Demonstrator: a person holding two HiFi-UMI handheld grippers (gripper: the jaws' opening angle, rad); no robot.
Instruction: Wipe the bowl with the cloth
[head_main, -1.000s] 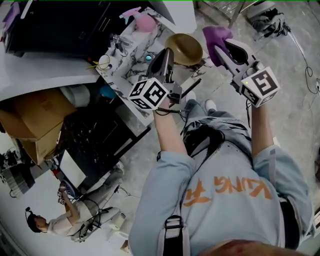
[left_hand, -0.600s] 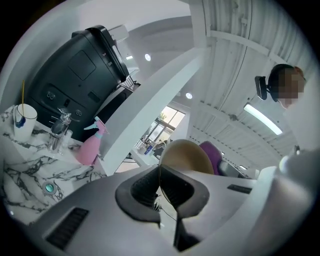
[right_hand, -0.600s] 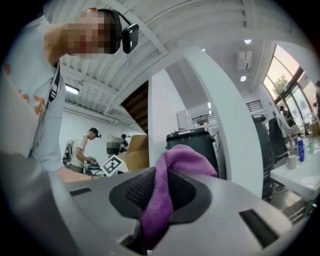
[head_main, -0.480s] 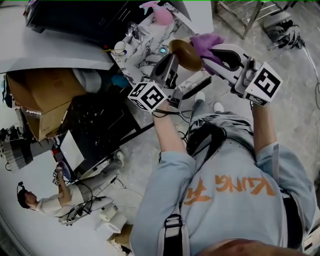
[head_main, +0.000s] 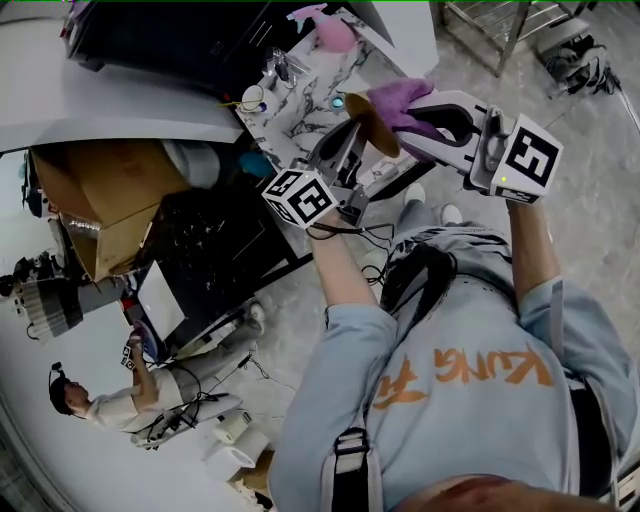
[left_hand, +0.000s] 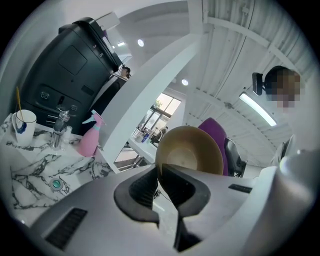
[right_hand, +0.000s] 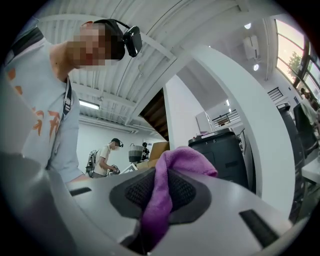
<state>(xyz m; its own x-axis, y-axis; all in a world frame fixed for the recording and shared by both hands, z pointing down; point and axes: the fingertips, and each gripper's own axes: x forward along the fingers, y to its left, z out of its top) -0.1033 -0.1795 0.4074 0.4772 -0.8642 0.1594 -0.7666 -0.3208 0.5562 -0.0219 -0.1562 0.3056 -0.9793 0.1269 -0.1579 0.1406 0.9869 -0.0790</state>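
Observation:
My left gripper (head_main: 352, 135) is shut on the rim of a tan wooden bowl (head_main: 368, 118), held tilted up off the marble counter. From the left gripper view the bowl (left_hand: 190, 150) opens toward the camera, with its rim pinched at my left gripper (left_hand: 161, 172). My right gripper (head_main: 412, 112) is shut on a purple cloth (head_main: 398, 102), which presses against the bowl's side. The cloth (left_hand: 220, 137) shows just behind the bowl. In the right gripper view the cloth (right_hand: 165, 192) bunches out between the jaws of my right gripper (right_hand: 159, 192). The bowl is out of that view.
The marble counter (head_main: 300, 85) holds a pink spray bottle (head_main: 330, 32), a white cup (head_main: 252, 99) and a small tap fixture (head_main: 275, 68). A black machine (head_main: 180, 40) stands behind it. Cardboard boxes (head_main: 100, 205) lie at the left. Another person (head_main: 120, 405) stands on the floor below.
The right gripper has carried the purple cloth leftward onto the bowl. The bowl has tipped from lying open upward to standing on edge in the left gripper.

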